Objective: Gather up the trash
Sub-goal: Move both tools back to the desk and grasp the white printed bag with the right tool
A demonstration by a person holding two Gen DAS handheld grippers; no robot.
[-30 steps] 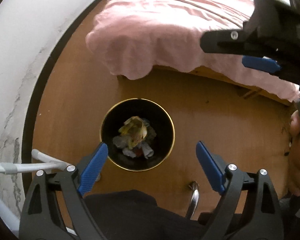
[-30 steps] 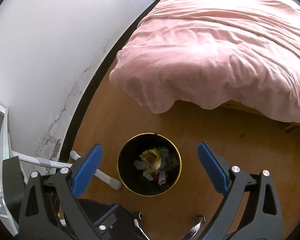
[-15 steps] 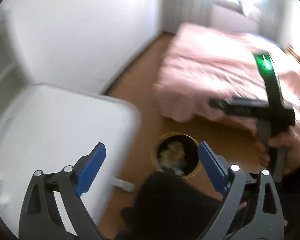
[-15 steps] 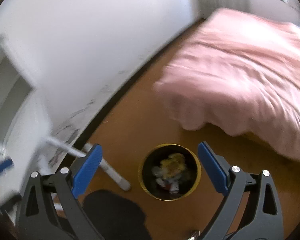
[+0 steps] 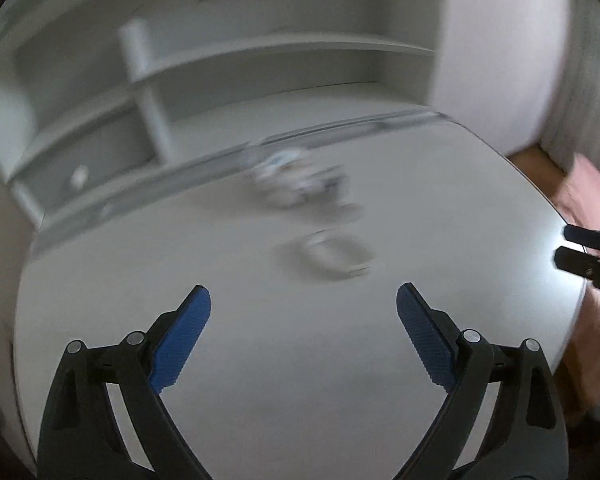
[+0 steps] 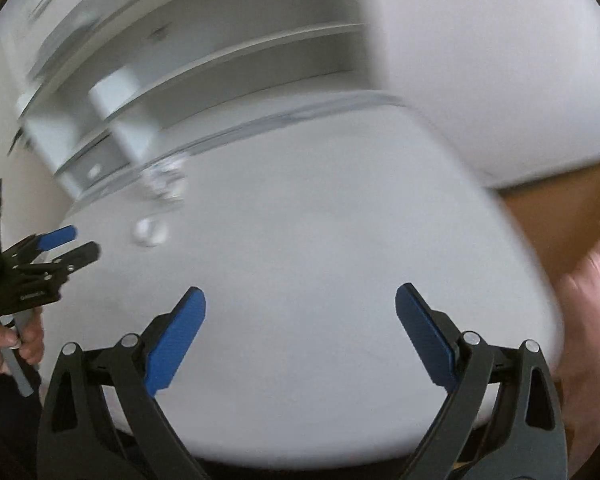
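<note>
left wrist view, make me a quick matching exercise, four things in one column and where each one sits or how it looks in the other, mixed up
Things:
1. left gripper
2. crumpled trash
3. clear ring-shaped piece
4. right gripper

Places or states:
A. far back on the white table, close to the shelf unit
B. at the right edge of the view, only its tips showing
C. blue pads wide apart, nothing between them
D. lying on the table nearer than the crumpled item, blurred

Pairs: 1-C, 2-A, 3-D, 4-B
</note>
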